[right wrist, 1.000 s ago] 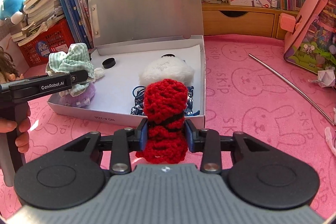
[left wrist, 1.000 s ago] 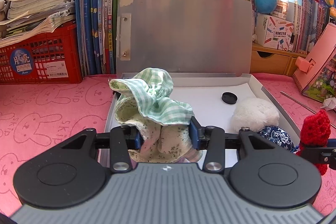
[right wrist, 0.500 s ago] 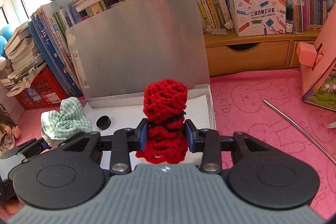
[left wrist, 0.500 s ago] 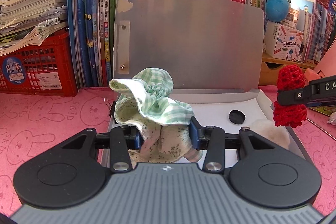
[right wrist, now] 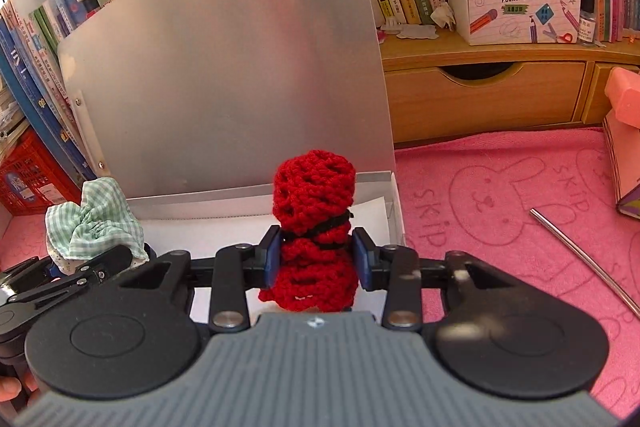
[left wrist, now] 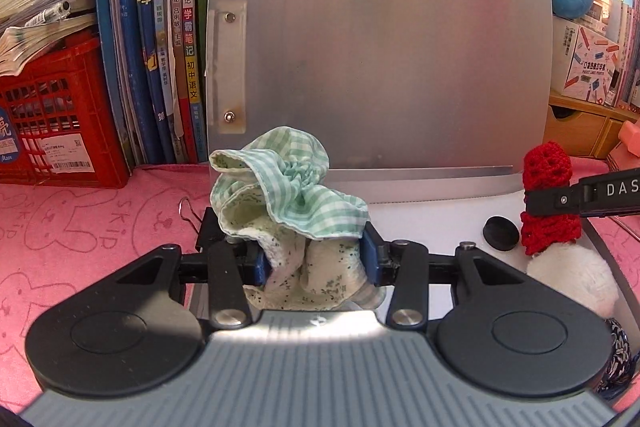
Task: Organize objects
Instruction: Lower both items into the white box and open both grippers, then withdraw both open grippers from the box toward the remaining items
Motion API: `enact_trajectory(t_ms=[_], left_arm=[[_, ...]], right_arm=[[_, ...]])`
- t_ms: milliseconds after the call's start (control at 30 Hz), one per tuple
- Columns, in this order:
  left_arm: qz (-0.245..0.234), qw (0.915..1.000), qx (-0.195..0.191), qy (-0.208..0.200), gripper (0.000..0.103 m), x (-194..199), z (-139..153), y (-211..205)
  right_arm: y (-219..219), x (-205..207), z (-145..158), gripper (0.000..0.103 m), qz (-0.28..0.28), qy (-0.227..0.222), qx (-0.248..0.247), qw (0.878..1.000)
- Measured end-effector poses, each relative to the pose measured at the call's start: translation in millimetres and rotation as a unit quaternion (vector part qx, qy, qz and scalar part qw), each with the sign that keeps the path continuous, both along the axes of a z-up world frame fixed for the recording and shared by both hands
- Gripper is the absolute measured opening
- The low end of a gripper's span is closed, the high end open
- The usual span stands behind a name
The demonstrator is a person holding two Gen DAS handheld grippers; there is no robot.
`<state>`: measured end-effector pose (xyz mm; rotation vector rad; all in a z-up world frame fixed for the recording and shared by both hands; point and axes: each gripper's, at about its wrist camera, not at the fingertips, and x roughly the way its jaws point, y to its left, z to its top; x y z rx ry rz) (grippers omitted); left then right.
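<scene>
My left gripper [left wrist: 316, 263] is shut on a green checked cloth scrunchie [left wrist: 288, 187] and holds it over the left part of an open white box [left wrist: 420, 223]. My right gripper [right wrist: 316, 261] is shut on a red crocheted scrunchie [right wrist: 314, 199] over the box's right part [right wrist: 394, 211]; it also shows in the left wrist view [left wrist: 548, 195]. The green scrunchie shows at the left of the right wrist view [right wrist: 96, 219]. In the box lie a black round cap [left wrist: 501, 233], a white fluffy ball [left wrist: 572, 275] and a blue patterned scrunchie [left wrist: 618, 359].
The box's grey lid [left wrist: 380, 67] stands upright behind it. Books [left wrist: 160, 27] and a red crate [left wrist: 52, 123] line the back left. A wooden drawer shelf [right wrist: 500, 99], a metal rod [right wrist: 584, 259] and a pink case [right wrist: 624, 155] are on the right, on the pink mat [right wrist: 500, 219].
Both grippers have moved forward towards the box's back with their scrunchies still held. The right gripper rose from the box's front edge to over the box.
</scene>
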<state>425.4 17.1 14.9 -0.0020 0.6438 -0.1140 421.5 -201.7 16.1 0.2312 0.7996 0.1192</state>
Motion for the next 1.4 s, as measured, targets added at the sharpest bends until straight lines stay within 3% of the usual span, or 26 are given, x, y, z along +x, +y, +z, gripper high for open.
enact_trajectory(t_ms=[67, 100, 133, 200, 367, 800, 1100, 1400], left_arm=[[0.001, 1.0, -0.001, 0.004, 0.051, 2, 0, 0], [0.001, 1.0, -0.002, 0.007, 0.058, 3, 1, 0], [-0.001, 0.9999, -0.004, 0.01, 0.062, 4, 1, -1], [0.0, 1.0, -0.003, 0.003, 0.075, 1, 4, -1], [-0.001, 1.0, -0.005, -0.007, 0.081, -14, 17, -2], [-0.029, 0.9986, 0.004, -0.045, 0.084, -114, 59, -1], [-0.052, 0.9972, -0.014, -0.052, 0.084, -209, 57, 10], [-0.072, 0.995, -0.02, -0.065, 0.087, -297, 36, 15]], right_arm=[[-1, 3, -7, 0.045, -0.002, 0.007, 0.006, 1.0], [-2, 4, -10, 0.048, -0.005, 0.008, 0.007, 1.0], [-2, 4, -12, 0.061, -0.009, 0.007, 0.006, 1.0], [-2, 1, -12, 0.066, -0.008, 0.002, 0.01, 1.0], [-3, -12, 5, 0.075, -0.008, -0.013, 0.015, 1.0], [-4, -100, 58, 0.083, 0.021, -0.074, -0.002, 0.997], [5, -184, 65, 0.085, 0.068, -0.099, -0.01, 0.993], [10, -273, 50, 0.087, 0.111, -0.125, -0.024, 0.986]])
